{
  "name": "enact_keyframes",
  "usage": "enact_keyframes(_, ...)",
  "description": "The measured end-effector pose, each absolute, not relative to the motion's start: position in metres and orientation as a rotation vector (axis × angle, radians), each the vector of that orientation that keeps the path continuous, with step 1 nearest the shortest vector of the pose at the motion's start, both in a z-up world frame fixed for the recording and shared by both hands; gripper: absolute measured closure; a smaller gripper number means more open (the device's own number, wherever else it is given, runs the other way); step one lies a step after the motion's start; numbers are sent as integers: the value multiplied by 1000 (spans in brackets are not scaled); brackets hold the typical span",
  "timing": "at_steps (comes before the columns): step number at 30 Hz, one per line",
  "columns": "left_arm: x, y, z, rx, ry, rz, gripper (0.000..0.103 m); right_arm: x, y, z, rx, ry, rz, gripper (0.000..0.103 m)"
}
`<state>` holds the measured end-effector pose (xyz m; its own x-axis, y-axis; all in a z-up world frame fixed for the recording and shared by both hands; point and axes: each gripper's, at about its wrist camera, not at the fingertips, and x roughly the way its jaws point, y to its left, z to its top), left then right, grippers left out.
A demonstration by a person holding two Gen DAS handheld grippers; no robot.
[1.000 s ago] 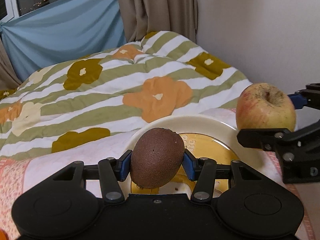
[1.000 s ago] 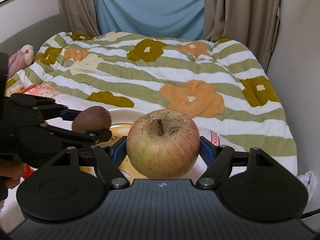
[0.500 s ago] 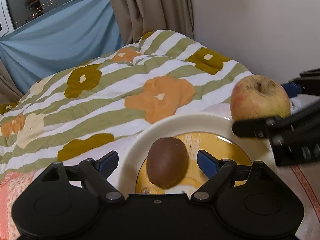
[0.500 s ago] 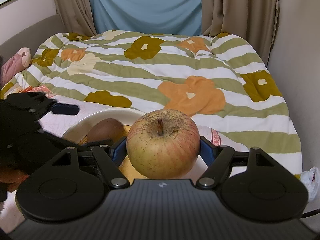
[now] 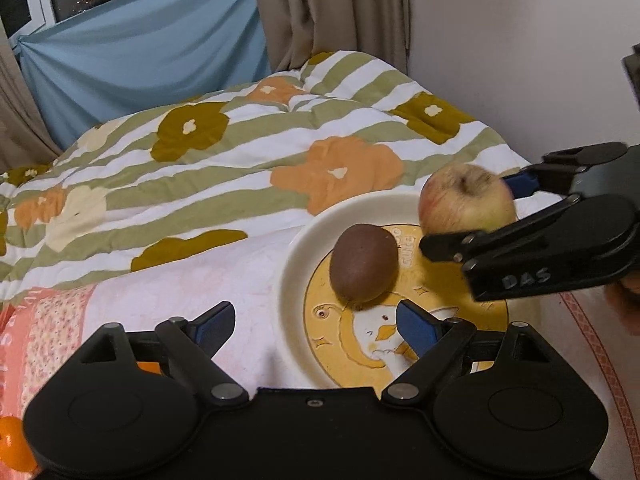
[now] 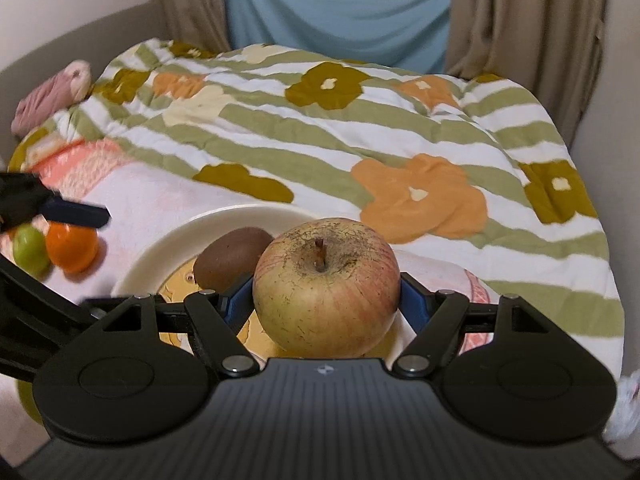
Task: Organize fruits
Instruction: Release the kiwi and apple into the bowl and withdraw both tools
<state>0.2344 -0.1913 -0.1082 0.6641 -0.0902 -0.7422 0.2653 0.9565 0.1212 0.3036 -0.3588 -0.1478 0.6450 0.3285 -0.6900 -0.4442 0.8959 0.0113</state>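
Observation:
A brown kiwi (image 5: 363, 268) lies on the white plate (image 5: 296, 256) with a yellow cartoon centre. My left gripper (image 5: 316, 320) sits just behind the kiwi, its jaws opening with nothing between them. My right gripper (image 6: 326, 304) is shut on a yellow-red apple (image 6: 326, 288) and holds it stem up over the plate's right side, beside the kiwi (image 6: 232, 256). In the left wrist view the apple (image 5: 466, 204) hangs above the plate's far right rim.
An orange (image 6: 72, 248) and a small green fruit (image 6: 30, 250) lie on the pink cloth left of the plate (image 6: 160, 248). A striped floral quilt (image 5: 240, 152) covers the bed behind. A wall stands close on the right, and curtains hang at the back.
My left gripper opened and let the kiwi go onto the plate, then drew back from it. My right gripper came lower over the plate with the apple.

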Motion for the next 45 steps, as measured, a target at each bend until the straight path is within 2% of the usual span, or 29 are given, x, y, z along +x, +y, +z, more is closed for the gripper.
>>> enact_keyframes(11,230,-183,-105,221,817,-166,12,302,-349,-158,-204,727,478,13)
enact_keyframes(13,229,-182,-104,224,815,-157,12,298,-352,-154,-199,681,463,0)
enact_keyframes(21,212,-168,-91,221,795,-123,12,284,-363,-136,-158,651,421,0)
enact_keyframes(28,179,-143,-62,201,744,-105,12,241,-357,-88,-123,618,344,0)
enact_keyframes(37,112,-70,-17,141,662,-31,11,172,-308,-30,-64,604,279,0)
enact_keyframes(45,55,-7,-7,84,632,27,11,108,-255,-11,-57,592,265,0)
